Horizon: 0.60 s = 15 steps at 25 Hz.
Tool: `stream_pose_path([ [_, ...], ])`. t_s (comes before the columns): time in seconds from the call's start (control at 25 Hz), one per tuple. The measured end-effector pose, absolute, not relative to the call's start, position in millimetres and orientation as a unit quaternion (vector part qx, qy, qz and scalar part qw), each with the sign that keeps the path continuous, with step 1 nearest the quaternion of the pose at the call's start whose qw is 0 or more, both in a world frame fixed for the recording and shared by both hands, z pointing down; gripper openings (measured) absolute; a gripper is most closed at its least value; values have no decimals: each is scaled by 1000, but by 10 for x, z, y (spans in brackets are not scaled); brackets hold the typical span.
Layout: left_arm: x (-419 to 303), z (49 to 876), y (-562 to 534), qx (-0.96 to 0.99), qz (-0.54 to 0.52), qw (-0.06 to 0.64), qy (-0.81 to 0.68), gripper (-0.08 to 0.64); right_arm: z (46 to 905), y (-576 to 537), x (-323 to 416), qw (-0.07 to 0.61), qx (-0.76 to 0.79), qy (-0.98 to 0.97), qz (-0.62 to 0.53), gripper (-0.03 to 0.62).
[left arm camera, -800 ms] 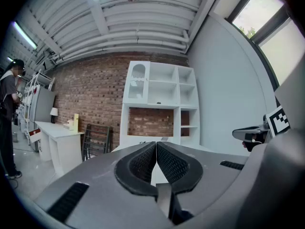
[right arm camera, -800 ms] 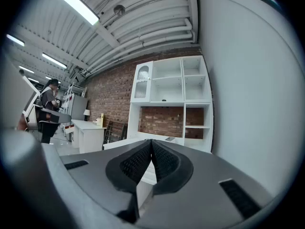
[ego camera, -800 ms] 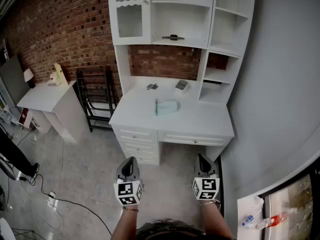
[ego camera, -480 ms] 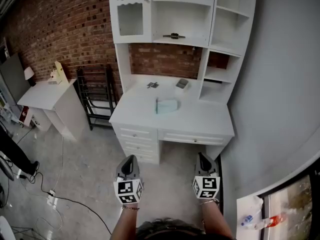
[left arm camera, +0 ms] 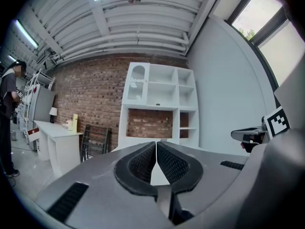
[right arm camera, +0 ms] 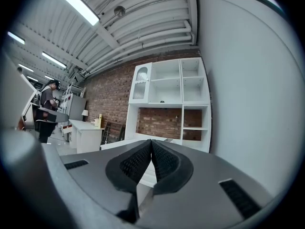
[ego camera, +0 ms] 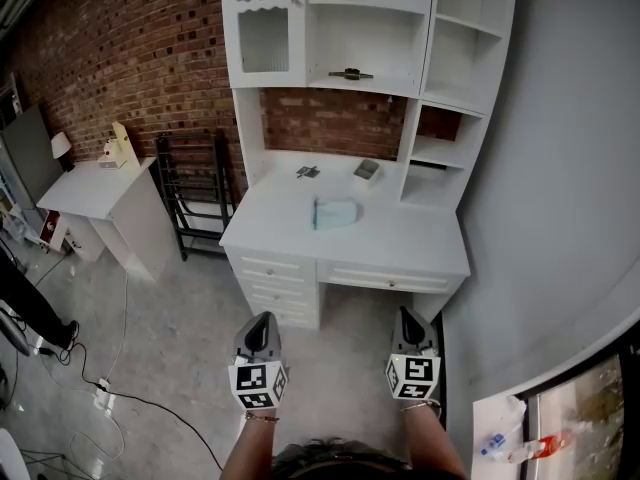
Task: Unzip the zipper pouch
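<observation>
Zipper pouch [ego camera: 335, 214] lies on the surface [ego camera: 400, 240], untouched
Left hand-held gripper [ego camera: 261, 320] and right hand-held gripper [ego camera: 406, 315] are both clenched and empty, well short of the surface, with the pouch well ahead of both.

No legible text anywhere.

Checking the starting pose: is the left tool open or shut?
Shut: the left tool has its pads touching at the tips, nothing between them.
</observation>
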State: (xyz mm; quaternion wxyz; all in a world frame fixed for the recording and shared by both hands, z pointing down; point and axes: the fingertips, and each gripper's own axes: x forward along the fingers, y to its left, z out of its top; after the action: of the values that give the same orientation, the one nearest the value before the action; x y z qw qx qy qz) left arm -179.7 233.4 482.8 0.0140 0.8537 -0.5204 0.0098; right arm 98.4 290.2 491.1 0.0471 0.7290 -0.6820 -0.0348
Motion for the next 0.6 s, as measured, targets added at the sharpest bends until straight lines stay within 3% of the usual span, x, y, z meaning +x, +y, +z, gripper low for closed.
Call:
stream_pose_path([
  [0.28, -1712, 4850, 2344, 855, 9, 10, -518, 13, 4958, 2885, 1014, 38, 719, -694, -29, 9],
  [0.44, -1723, 4839, 2309, 850, 1, 19, -527, 225, 4988, 2864, 993, 41, 705, -708, -28, 102],
  [0.6, -1756, 4857, 2279, 843, -5, 32, -536, 370, 5014, 2818, 1027, 47, 707, -705, -29, 230],
])
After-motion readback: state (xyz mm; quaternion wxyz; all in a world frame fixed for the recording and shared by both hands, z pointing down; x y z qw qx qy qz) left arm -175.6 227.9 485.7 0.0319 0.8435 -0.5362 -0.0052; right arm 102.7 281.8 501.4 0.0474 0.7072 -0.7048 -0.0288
